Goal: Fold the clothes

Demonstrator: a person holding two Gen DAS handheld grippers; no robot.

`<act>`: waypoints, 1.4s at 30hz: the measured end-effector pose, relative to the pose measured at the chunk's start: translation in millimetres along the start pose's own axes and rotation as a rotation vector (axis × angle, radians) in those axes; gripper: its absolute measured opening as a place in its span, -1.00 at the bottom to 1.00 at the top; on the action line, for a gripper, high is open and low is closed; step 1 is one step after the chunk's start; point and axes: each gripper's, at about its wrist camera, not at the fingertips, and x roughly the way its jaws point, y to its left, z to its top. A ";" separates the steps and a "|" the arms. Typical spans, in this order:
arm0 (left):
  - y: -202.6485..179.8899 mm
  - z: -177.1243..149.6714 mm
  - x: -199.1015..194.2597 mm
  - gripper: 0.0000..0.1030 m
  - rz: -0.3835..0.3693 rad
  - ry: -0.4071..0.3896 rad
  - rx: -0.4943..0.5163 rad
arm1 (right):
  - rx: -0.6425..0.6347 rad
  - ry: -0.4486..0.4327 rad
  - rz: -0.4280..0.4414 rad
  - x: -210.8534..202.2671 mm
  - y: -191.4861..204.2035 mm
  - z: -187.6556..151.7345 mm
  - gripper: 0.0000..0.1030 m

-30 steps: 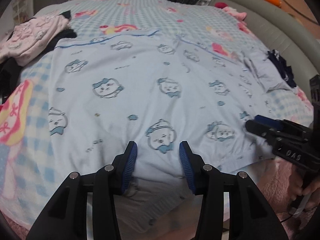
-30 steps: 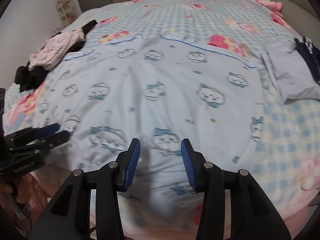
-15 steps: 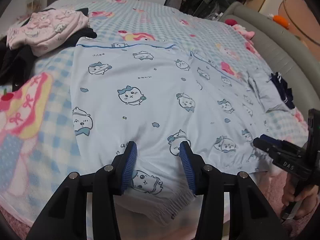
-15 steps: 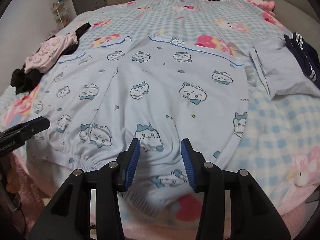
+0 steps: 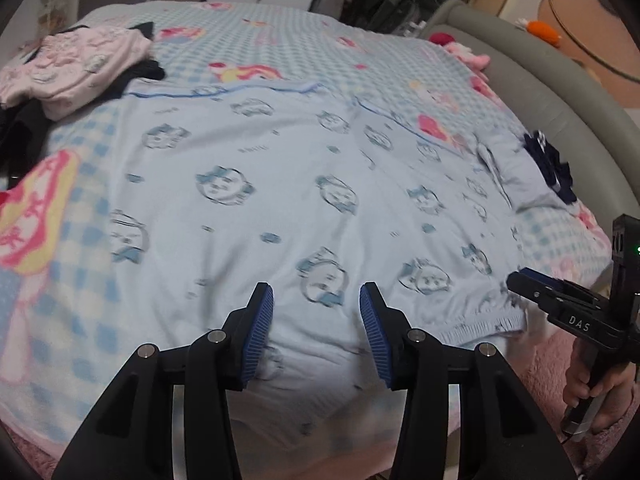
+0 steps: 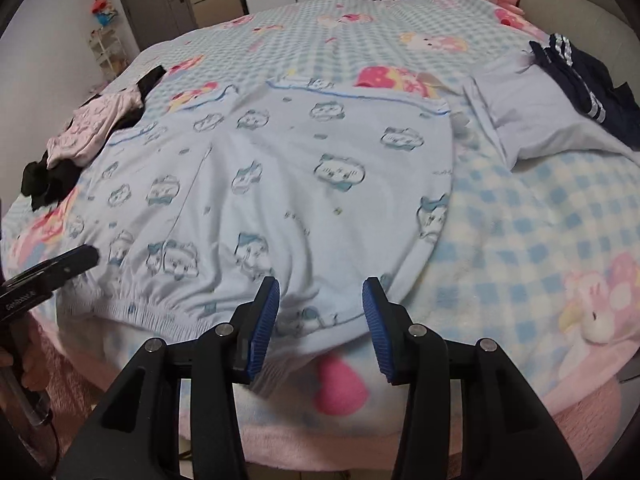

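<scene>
A light blue garment (image 5: 280,168) printed with cartoon faces lies spread flat on the bed, its elastic waistband (image 6: 152,304) at the near edge. My left gripper (image 5: 316,308) hovers open over the waistband's left part, with nothing pinched between its blue pads. My right gripper (image 6: 322,304) stands open over the waistband's right end, just above the cloth (image 6: 280,168). Each gripper shows in the other's view: the right gripper (image 5: 520,280) at the right edge, the left gripper (image 6: 80,258) at the left edge, each held by a hand.
A pink garment on black clothes (image 5: 80,68) (image 6: 96,124) lies at the bed's far left. A folded pale blue piece (image 6: 532,120) under a navy garment (image 6: 580,80) sits at the right. A grey padded bed frame (image 5: 560,80) curves along the right side.
The right gripper has shifted rightward along the near edge, and the waistband's right end now lies under it. The left gripper has barely moved. Both stay open; the garment stays spread.
</scene>
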 end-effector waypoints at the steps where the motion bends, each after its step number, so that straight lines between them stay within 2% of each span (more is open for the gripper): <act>1: -4.1 -0.8 2.8 -0.08 0.018 0.009 0.019 | -0.009 0.006 -0.014 0.9 0.2 -2.6 -0.15; 3: -11.2 -2.5 8.3 -0.08 0.052 0.027 0.052 | -0.028 0.018 -0.041 2.8 0.5 -7.7 -0.15; 6: 3.1 -4.8 15.2 -0.08 0.061 0.070 0.003 | 0.006 0.077 -0.106 6.5 -13.1 -15.6 -0.15; 9: 11.8 -5.4 15.0 -0.08 0.028 0.070 -0.036 | 0.105 0.094 -0.070 4.4 -36.1 -21.9 -0.14; 11: 6.7 -4.9 9.0 -0.08 0.030 0.038 -0.025 | 0.113 0.076 -0.066 -3.9 -38.7 -23.9 -0.13; 14: -5.9 -4.7 -3.2 -0.08 -0.008 -0.030 0.000 | 0.146 0.038 0.002 -17.3 -36.3 -21.9 -0.13; 16: -16.1 -6.0 -5.3 -0.08 -0.056 -0.040 0.010 | 0.143 0.034 0.038 -18.9 -30.0 -20.2 -0.12; 18: -29.4 -9.2 1.8 -0.08 -0.033 -0.013 0.062 | 0.114 0.035 0.056 -16.3 -19.5 -18.6 -0.12; 20: -41.4 -12.3 8.5 -0.08 -0.010 0.013 0.109 | 0.092 0.064 0.021 -7.3 -12.9 -20.8 -0.12; 23: -33.9 -13.1 10.7 -0.08 0.008 0.038 0.080 | 0.093 0.103 -0.042 1.6 -14.8 -25.8 -0.12; 26: -17.6 -11.4 -2.6 -0.08 -0.010 0.007 0.018 | 0.144 0.122 -0.073 4.3 -35.1 -30.4 -0.12; 28: -9.4 -9.5 -11.8 -0.08 -0.014 -0.025 -0.012 | 0.214 0.083 -0.006 -4.4 -46.4 -28.4 -0.12; 31: 1.2 -5.8 -23.6 -0.08 0.033 -0.061 -0.033 | 0.212 0.002 0.041 -16.8 -43.2 -14.9 -0.12; 34: 21.7 -6.6 -25.2 -0.08 0.060 -0.051 -0.101 | 0.102 0.016 -0.035 -1.7 -30.1 -2.7 -0.12; 36: 35.4 -7.1 -26.2 -0.08 0.079 -0.045 -0.146 | 0.029 0.084 -0.110 21.9 -24.0 -0.5 -0.12; 42: 37.7 -7.1 -24.9 -0.08 0.100 -0.054 -0.146 | 0.020 0.117 -0.160 29.2 -32.2 -14.1 -0.09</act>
